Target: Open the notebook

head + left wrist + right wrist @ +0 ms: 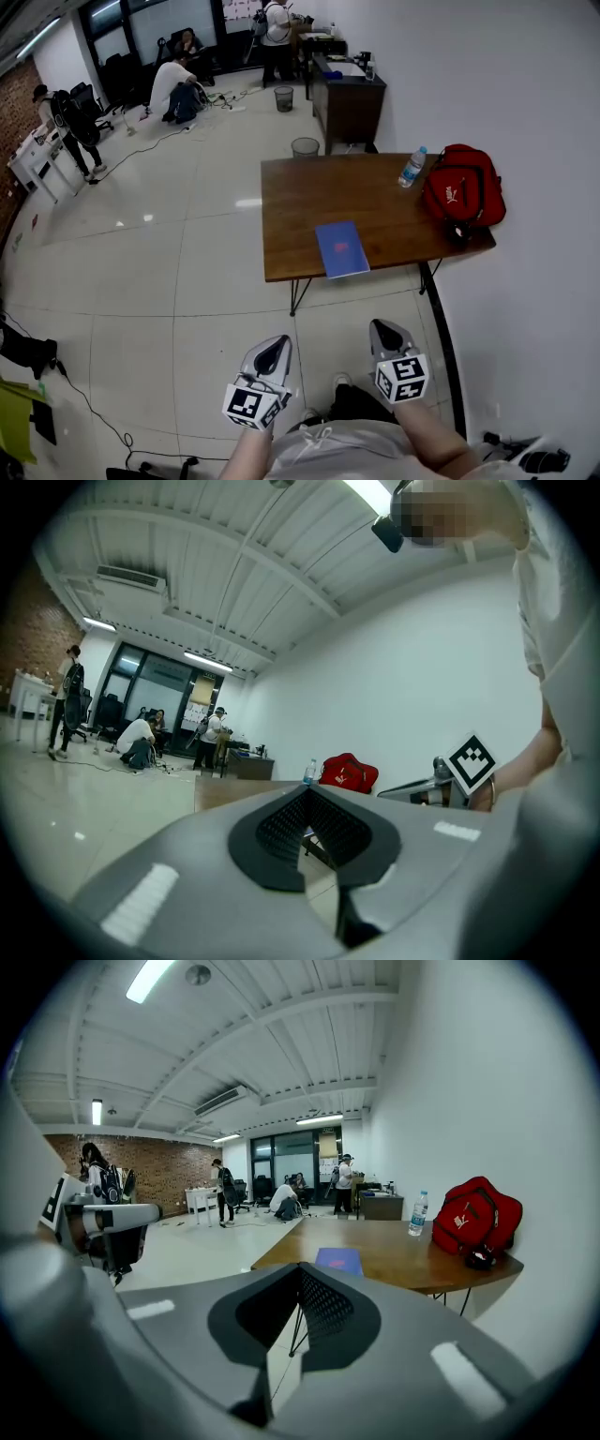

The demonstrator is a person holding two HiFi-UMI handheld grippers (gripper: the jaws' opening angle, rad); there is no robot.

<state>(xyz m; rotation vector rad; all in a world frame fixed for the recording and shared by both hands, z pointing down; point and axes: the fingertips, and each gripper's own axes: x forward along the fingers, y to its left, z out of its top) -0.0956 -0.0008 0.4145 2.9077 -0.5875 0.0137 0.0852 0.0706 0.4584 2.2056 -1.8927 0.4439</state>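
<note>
Right claw [298,1267] closed and empty; notebook [338,1260] lies on table [405,1258].

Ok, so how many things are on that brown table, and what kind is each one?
notebook: 1
water bottle: 1
red bag: 1
Total on the table: 3
</note>
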